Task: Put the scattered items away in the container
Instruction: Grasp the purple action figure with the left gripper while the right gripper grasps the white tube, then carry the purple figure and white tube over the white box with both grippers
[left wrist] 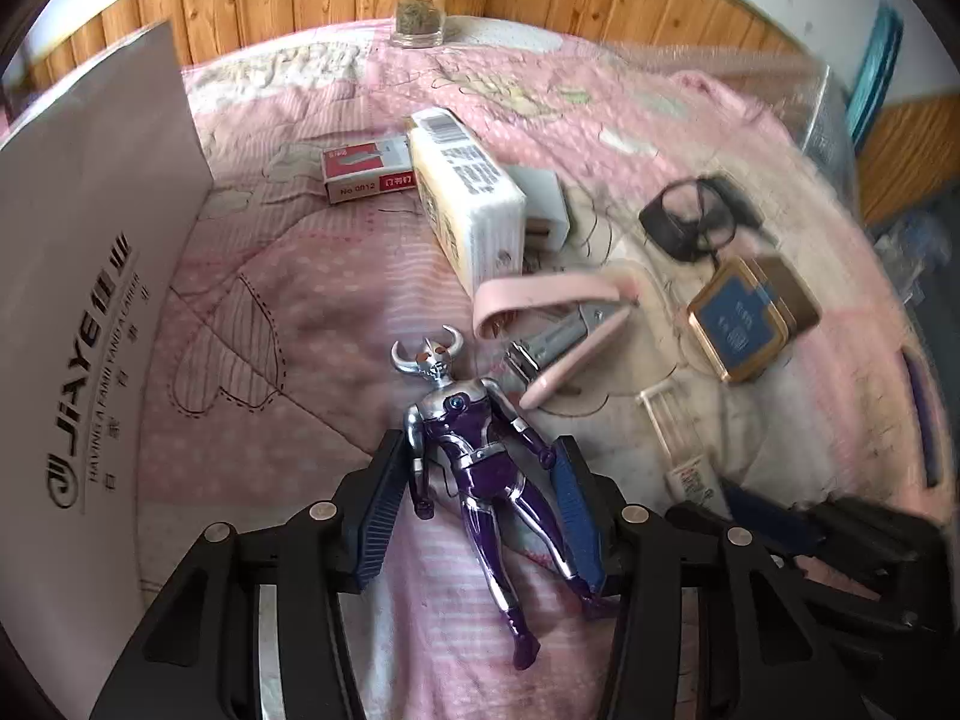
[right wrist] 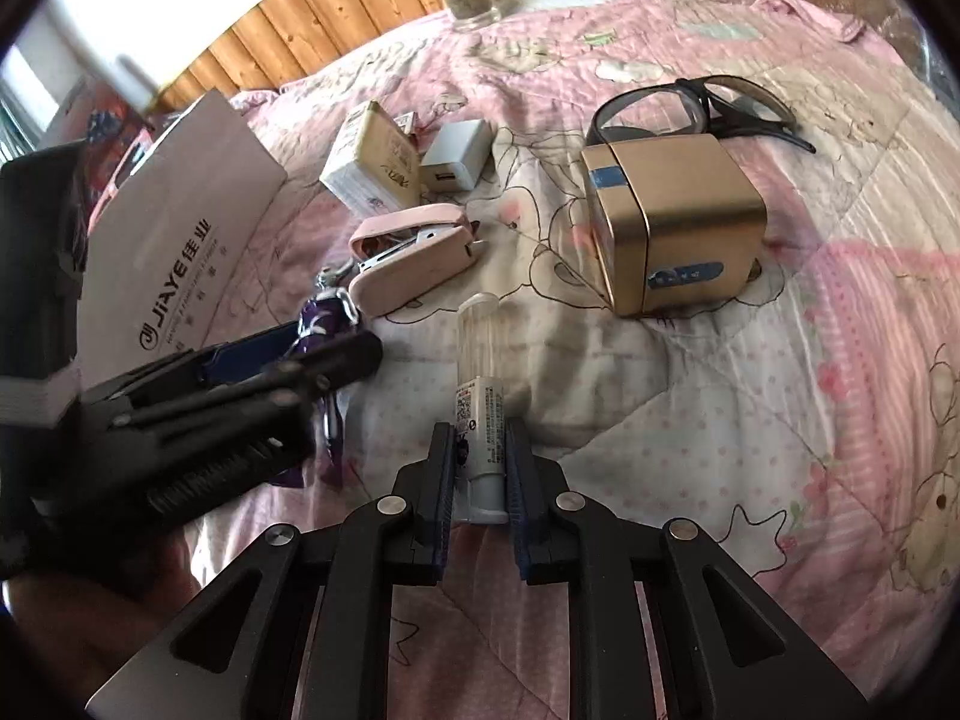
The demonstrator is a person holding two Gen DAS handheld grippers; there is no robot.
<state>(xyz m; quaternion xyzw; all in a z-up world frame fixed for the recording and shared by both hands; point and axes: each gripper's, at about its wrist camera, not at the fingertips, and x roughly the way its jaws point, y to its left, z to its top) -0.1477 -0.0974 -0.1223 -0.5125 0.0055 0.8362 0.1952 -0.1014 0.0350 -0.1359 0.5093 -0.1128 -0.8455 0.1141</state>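
Note:
A purple and silver toy figure [left wrist: 474,456] lies face up on the pink quilt, between the fingers of my left gripper [left wrist: 480,441], which stands open around its body and arms. The white box [left wrist: 90,300] printed JIAYE rises just left of it. In the right wrist view my right gripper [right wrist: 480,435] is shut on a white tube [right wrist: 480,414] with a clear cap, which still lies on the quilt. That view also shows the left gripper [right wrist: 336,354] over the figure [right wrist: 324,312], beside the box [right wrist: 180,228].
Scattered on the quilt are a pink stapler [left wrist: 558,324], a gold tin [left wrist: 750,318], black glasses [left wrist: 696,222], a white charger [left wrist: 543,204], a white pack [left wrist: 474,204] and a red staple box [left wrist: 366,171]. A glass jar [left wrist: 420,0] stands by the wooden wall.

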